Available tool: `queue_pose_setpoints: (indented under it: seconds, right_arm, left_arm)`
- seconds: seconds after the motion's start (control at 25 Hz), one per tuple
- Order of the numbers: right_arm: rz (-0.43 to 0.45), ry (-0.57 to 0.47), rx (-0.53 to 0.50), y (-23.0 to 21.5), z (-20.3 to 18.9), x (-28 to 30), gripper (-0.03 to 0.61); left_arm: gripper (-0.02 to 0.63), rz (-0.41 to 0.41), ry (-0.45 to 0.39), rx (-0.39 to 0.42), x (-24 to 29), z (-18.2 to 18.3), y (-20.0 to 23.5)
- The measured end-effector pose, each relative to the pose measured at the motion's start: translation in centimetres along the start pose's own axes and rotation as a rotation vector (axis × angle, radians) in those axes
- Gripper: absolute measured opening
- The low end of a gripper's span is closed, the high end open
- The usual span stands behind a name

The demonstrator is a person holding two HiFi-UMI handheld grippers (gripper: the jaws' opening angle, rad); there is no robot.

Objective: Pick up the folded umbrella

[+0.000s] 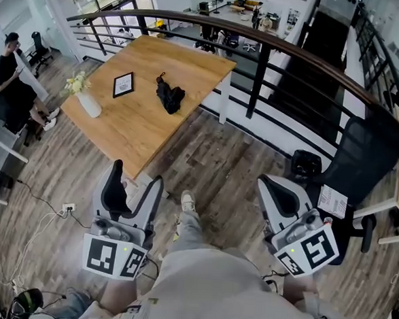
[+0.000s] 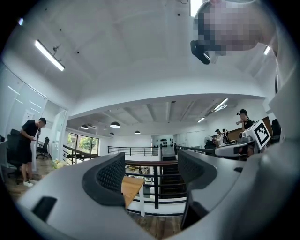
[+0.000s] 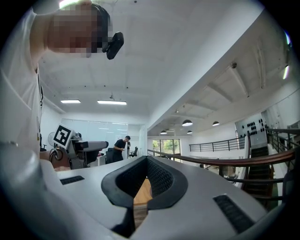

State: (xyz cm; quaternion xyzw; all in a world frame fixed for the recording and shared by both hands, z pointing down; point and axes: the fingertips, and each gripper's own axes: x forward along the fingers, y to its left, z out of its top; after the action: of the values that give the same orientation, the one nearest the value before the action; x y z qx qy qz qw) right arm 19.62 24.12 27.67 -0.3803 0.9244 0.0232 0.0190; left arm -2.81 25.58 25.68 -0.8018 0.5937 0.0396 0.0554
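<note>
1. While your left gripper (image 1: 138, 177) hangs low in front of you, its jaws stand wide apart with nothing between them. Through the gap, its own view shows only a far table corner and railing bars.
2. Your right gripper (image 1: 266, 186) sits off to the right of the left one, well apart from it. Its jaws are closed together at the tips and grip nothing.
3. Between the two grippers, your leg and one shoe (image 1: 188, 202) rest on the plank floor (image 1: 220, 160).
4. Just ahead of the left gripper is the near corner of the wooden table (image 1: 136, 141). The right gripper faces bare floor to the side of it.
5. The folded umbrella (image 1: 170, 96), a black crumpled bundle, lies on the tabletop. It is well ahead of both grippers, forward and slightly right of the left one, forward and left of the right one. Neither gripper touches it.
6. Left of the umbrella, a dark picture frame (image 1: 123, 84) lies flat. Further left, a white vase (image 1: 89, 104) of pale flowers stands near the table edge.
7. Beyond the table, a dark railing (image 1: 262, 47) curves across. A black office chair (image 1: 363, 153) stands ahead of the right gripper, and a person in black (image 1: 10, 84) is far off to the left.
</note>
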Motion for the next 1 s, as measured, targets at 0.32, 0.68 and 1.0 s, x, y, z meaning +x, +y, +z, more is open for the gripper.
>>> queue_pose_setpoints:
  seconds: [0.32, 0.68, 1.0]
  right_arm:
    - [-0.038, 0.036, -0.052, -4.5, -0.8, 5.9, 0.028]
    - [-0.032, 0.098, -0.052, -8.3, -2.1, 17.4, 0.028]
    - [-0.028, 0.164, -0.052, -12.8, -3.6, 31.6, 0.028]
  left_arm:
    - [0.354, 0.006, -0.010, -0.032, 6.4, -1.5, 4.8]
    - [0.354, 0.026, 0.078, -0.049, 16.9, -4.8, 13.6]
    - [0.354, 0.013, 0.221, -0.095, 29.4, -10.6, 23.3]
